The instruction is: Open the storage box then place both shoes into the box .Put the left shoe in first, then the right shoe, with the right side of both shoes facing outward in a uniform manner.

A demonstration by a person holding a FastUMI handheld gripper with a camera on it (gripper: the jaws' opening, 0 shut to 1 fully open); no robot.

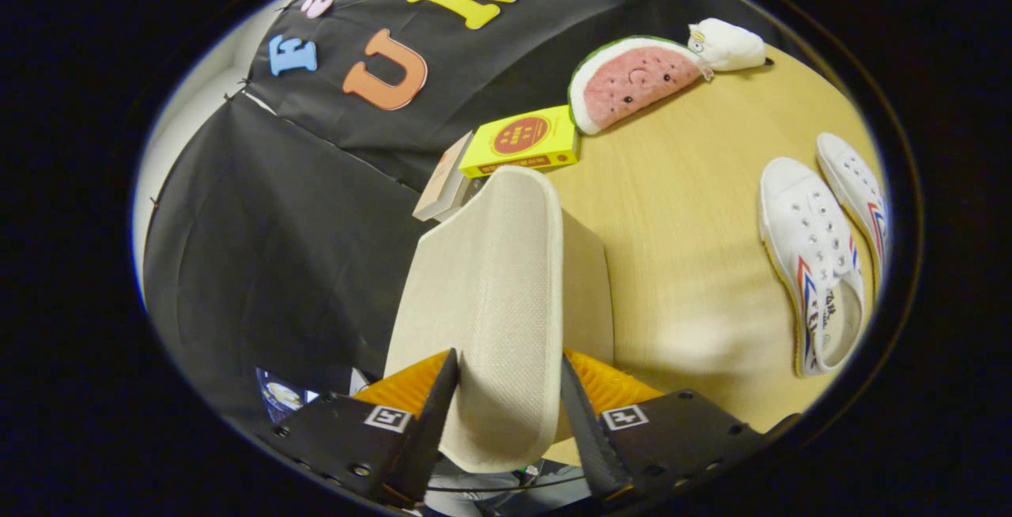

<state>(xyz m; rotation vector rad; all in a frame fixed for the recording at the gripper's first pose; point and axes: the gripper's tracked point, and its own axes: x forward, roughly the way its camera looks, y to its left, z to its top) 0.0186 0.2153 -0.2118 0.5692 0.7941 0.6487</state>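
My gripper (506, 402) is shut on the cream fabric lid (482, 288) of the storage box, both fingers pressing on its rounded edge. The lid stands raised on edge and stretches away from the fingers toward the booth wall. Behind it shows a beige side of the storage box (589, 296); its inside is hidden. Two white canvas shoes with red and blue stripes lie side by side on the table to the right: the nearer shoe (814, 260) and the farther shoe (858, 189). Both shoes lie apart from the box.
The wooden table (680, 209) carries a yellow box (522, 141) on a stack of books (445, 185) just beyond the lid. A watermelon plush (632, 82) and a white plush (727, 44) lie at the far edge by the black cloth wall.
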